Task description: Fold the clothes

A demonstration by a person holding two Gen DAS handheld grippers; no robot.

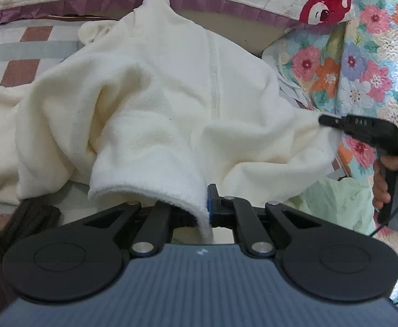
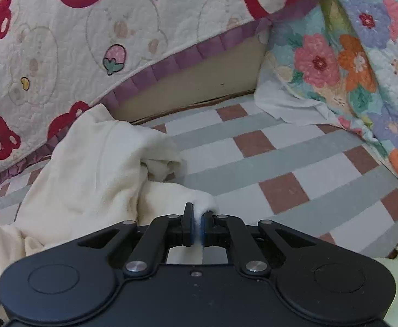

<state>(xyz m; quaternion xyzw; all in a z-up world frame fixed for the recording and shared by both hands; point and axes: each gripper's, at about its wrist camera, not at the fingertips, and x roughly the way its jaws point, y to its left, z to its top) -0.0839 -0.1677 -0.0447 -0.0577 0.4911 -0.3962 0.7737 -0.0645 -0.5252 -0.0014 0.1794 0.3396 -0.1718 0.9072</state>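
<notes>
Fleece garment (image 1: 155,95), cream, lies rumpled on the checked bed sheet (image 2: 280,163), its cuff at 6 o'clock in your left view. Your left hand-held gripper (image 1: 199,209) is clamped on that cuff's edge. Your right hand-held gripper (image 2: 197,226) is pinched on another fold, at 3 o'clock beside the floral quilt (image 1: 367,41)

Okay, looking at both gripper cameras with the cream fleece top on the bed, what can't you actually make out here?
- Left wrist view: the left gripper has one finger buried under the cream fleece garment, so its grip is unclear.
- Same view: the garment's far sleeve runs off the left edge.
- Right wrist view: the right gripper pinches only a tuft; which part of the garment cannot be told.
- Same view: the gripper body hides the checked sheet below.
</notes>
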